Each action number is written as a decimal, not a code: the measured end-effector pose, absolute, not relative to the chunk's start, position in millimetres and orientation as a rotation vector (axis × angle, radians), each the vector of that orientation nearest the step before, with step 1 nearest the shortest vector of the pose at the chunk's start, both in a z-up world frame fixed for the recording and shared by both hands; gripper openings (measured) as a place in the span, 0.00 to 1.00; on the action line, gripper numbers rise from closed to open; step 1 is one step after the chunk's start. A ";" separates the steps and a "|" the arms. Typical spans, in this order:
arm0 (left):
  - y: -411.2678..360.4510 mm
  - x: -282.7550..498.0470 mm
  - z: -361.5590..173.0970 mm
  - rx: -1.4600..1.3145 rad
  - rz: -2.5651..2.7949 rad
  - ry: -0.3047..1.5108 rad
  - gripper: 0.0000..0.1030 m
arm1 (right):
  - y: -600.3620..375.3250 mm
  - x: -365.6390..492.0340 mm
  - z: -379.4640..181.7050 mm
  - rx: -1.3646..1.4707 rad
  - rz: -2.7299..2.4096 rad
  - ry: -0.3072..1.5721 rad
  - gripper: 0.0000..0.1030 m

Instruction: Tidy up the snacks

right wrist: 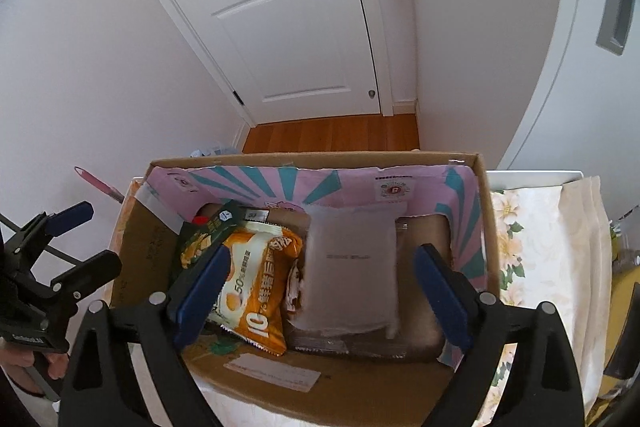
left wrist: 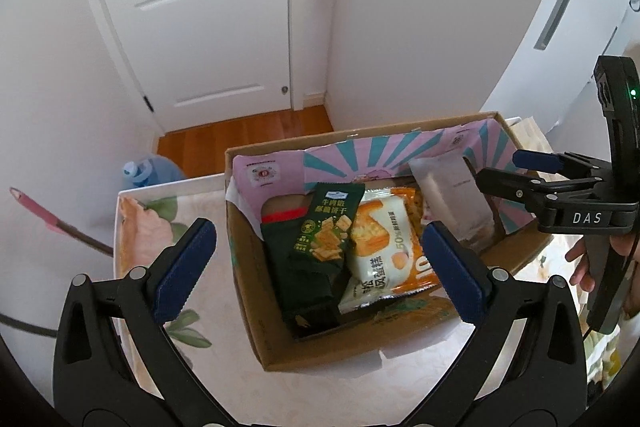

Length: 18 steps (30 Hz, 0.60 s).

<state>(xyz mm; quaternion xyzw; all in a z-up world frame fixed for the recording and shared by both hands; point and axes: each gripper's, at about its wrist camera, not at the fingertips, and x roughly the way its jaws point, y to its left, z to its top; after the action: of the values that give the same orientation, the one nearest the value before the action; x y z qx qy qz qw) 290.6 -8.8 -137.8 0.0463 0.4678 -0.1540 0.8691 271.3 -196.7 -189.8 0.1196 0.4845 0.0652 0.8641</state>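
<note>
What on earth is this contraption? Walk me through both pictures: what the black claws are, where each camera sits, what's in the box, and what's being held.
The black claws are handheld grippers, one per hand of a person; no robot. Each picture comes from a camera on one gripper, looking along its blue-padded fingers. The left gripper and right gripper both hang open above a cardboard box on a flowered tablecloth. Neither holds anything. In the box lie a dark green cracker bag, an orange and white cake bag and a pale frosted pouch, which looks blurred.

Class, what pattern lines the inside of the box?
Pink with teal sunburst stripes on the box lining; clearest in the right wrist view.
</note>
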 end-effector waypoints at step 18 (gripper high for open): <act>-14.6 179.5 -36.5 0.024 -0.178 0.732 0.99 | -210.2 160.0 -79.5 0.125 0.090 0.760 0.89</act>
<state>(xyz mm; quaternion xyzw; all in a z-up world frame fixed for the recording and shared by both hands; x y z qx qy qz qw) 179.5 -14.6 -36.5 0.0119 0.3574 -0.0867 0.9298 160.0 -210.2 -79.5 0.0611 0.3705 0.0437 0.9258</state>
